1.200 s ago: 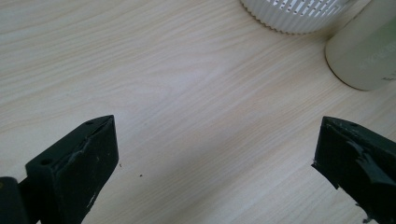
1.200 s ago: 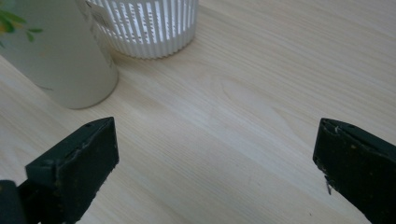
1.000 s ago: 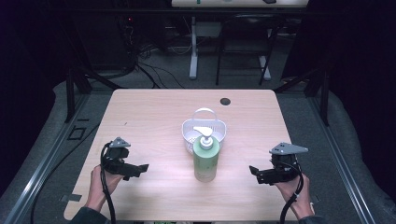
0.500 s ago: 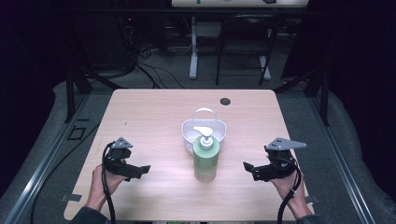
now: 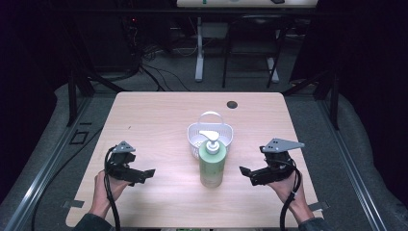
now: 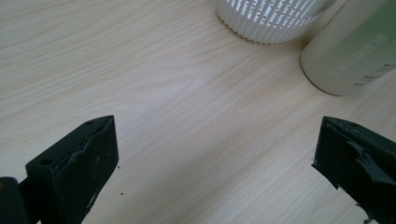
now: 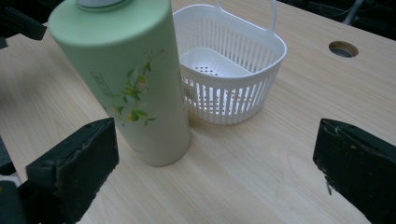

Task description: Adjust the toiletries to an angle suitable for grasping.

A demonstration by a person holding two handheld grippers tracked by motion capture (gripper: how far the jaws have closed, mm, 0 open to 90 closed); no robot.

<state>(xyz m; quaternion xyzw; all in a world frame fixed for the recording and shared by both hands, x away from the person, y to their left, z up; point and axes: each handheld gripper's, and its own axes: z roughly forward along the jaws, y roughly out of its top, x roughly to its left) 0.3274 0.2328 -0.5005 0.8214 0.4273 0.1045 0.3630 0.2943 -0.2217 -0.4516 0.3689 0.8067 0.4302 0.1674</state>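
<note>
Standing upright near the middle of the wooden table (image 5: 159, 115), the pale green pump bottle (image 5: 212, 163) sits just in front of the white slatted basket (image 5: 210, 135), close against its wall, though I cannot tell whether the two touch. The right gripper (image 5: 246, 173) hovers to the bottle's right, jaws spread wide and holding nothing; its own view shows the bottle (image 7: 126, 79) ahead of the left jaw and the basket (image 7: 233, 65) between them. The left gripper (image 5: 150, 173) rests well to the bottle's left, jaws likewise wide apart and empty over bare tabletop
</note>
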